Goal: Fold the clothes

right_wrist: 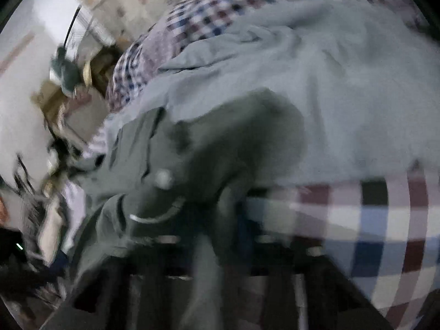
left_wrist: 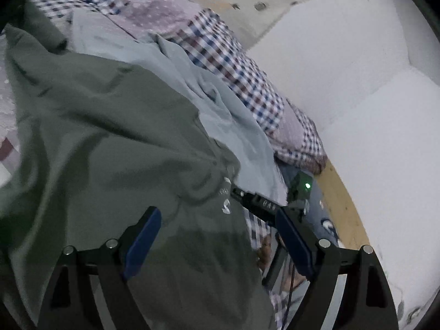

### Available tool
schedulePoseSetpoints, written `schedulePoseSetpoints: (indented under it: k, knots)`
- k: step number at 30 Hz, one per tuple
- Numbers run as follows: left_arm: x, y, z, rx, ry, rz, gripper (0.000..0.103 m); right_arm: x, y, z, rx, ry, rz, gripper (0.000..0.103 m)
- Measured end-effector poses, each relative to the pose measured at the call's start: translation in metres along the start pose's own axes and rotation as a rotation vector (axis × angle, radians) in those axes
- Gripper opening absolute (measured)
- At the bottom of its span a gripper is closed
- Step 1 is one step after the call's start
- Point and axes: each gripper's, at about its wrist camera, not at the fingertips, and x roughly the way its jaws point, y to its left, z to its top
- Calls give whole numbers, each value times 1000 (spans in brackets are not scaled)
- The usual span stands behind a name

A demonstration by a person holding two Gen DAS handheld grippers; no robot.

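Dark green cloth fills most of what the left gripper (left_wrist: 217,236) faces: a crumpled green shirt (left_wrist: 104,137) with a bit of white lettering near its edge lies spread on the bed, straight ahead of the gripper and running off to its left. Both blue pads (left_wrist: 143,236) stand wide apart with nothing between them, hovering over the shirt. Beyond the shirt lies a pale blue garment (left_wrist: 192,82), rumpled, partly under the green one. Further out still is a checked quilt (left_wrist: 233,60) in red, blue and white, with a white wall (left_wrist: 357,68) past it on the gripper's right. Just ahead of the right-hand pad a black device with a green light (left_wrist: 301,185) shows, the other gripper by the look of it.

From the right gripper (right_wrist: 220,236) the picture is badly blurred. Green cloth is bunched right at its fingers and drapes down between them, so it appears clamped on the shirt (right_wrist: 192,151), though the fingers themselves are hard to make out. The pale blue garment (right_wrist: 316,82) spreads beyond and to its right, and the checked quilt (right_wrist: 371,220) sits close at its right side
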Motion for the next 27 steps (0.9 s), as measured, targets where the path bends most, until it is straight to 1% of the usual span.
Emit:
schedulePoseSetpoints:
  k: [1, 3, 5, 6, 9, 12, 13, 14, 15, 16, 17, 18, 20, 21, 22, 24, 25, 27]
  knots:
    - [-4, 4, 4, -12, -15, 2, 88, -3, 27, -3, -101, -27, -64, 6]
    - [-11, 13, 11, -34, -42, 31, 88, -10, 83, -10, -312, -86, -197, 6]
    - [-20, 22, 18, -48, -57, 46, 88, -10, 143, -33, -549, -131, -270, 6]
    - [-25, 27, 21, -55, -63, 54, 88, -5, 173, -53, -685, -138, -293, 6]
    - [-37, 35, 28, -45, -84, 86, 88, 21, 233, -116, -1035, -108, -361, 6]
    - [-40, 42, 33, -34, -79, 121, 88, 39, 255, -161, -1208, -71, -382, 7]
    - [-40, 43, 33, -34, -75, 131, 88, 41, 258, -168, -1215, -59, -374, 9]
    - [-38, 46, 33, -38, -62, 146, 88, 36, 258, -169, -1197, -56, -353, 15]
    - [-36, 48, 33, -43, -49, 160, 88, 30, 257, -170, -1178, -53, -331, 23]
    - [-34, 51, 33, -50, -39, 174, 88, 25, 257, -170, -1159, -50, -309, 28]
    - [-32, 54, 33, -56, -30, 187, 88, 19, 256, -171, -1140, -48, -288, 38]
    - [-30, 58, 32, -71, -23, 201, 88, 14, 255, -172, -1120, -45, -266, 44]
    - [-28, 68, 29, -118, -13, 220, 88, -8, 246, -157, -1002, -41, -165, 51]
    - [-25, 73, 29, -144, -13, 216, 88, -19, 241, -149, -941, -39, -114, 53]
    - [-25, 78, 29, -168, -16, 204, 88, -27, 230, -135, -856, -45, -76, 54]
    - [-25, 83, 29, -188, -21, 203, 88, -43, 207, -106, -681, -59, -2, 55]
    - [-26, 85, 29, -197, -23, 203, 88, -45, 192, -90, -596, -71, 8, 55]
    - [-26, 88, 26, -208, -23, 207, 88, -38, 166, -60, -464, -81, 2, 55]
